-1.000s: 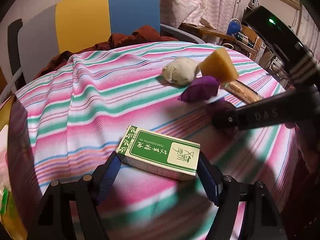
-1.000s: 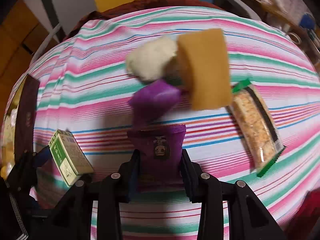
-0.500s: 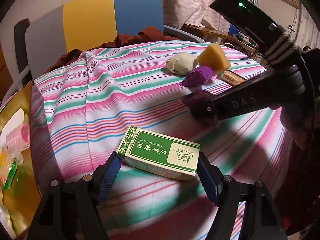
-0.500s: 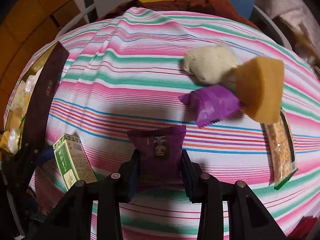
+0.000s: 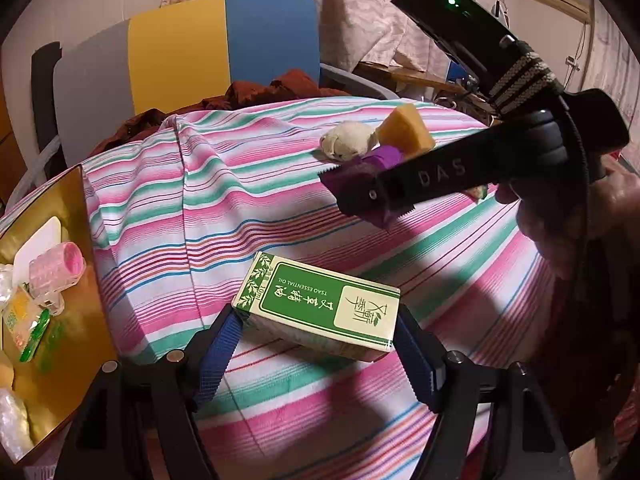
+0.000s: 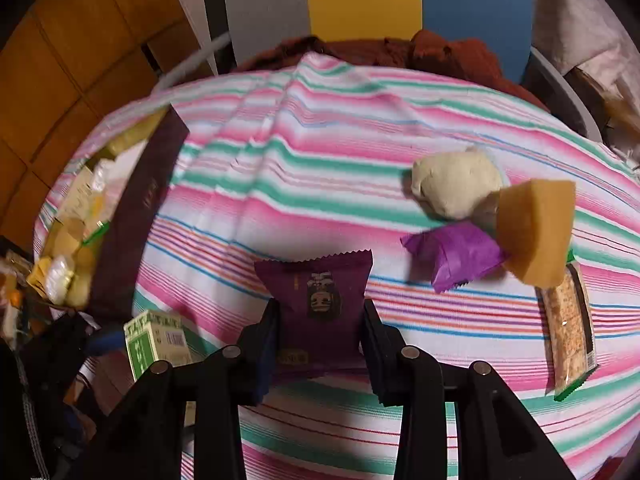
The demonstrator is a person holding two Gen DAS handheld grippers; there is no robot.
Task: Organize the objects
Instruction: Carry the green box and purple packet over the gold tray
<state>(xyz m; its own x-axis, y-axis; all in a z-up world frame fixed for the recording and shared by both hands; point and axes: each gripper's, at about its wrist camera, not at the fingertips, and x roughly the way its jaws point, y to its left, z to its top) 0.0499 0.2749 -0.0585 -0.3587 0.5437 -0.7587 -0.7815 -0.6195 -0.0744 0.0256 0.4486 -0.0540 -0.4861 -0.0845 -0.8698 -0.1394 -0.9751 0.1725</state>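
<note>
At the far left lies the gold-lined box (image 5: pixel 60 344), already partly filled with small items such as a pink roller (image 5: pixel 56 268), and it looks like the place both loads belong. To do this step well, each carrier should clear the box's raised dark wall (image 6: pixel 136 220) before lowering, then set its item into a bare patch of the lining rather than onto the things already inside, letting go only once the item rests.

The left gripper (image 5: pixel 316 344) points forward over the striped tablecloth (image 5: pixel 248 184), roughly level, its blue-padded jaws clamped on the two ends of the green essential-oil box (image 5: pixel 320 304), which is held off the cloth, just right of the gold-lined box.

Further right, the right gripper (image 6: pixel 320 324) is pinched on the dark purple snack packet (image 6: pixel 316 300), carried above the cloth. A hand (image 5: pixel 572 216) grasps its handle, angled down toward the left.

Still on the table at the right sit a pale bun (image 6: pixel 456 188), a yellow sponge wedge (image 6: pixel 532 232), a bright purple wrapper (image 6: pixel 456 252) and a cracker pack (image 6: pixel 568 320).
</note>
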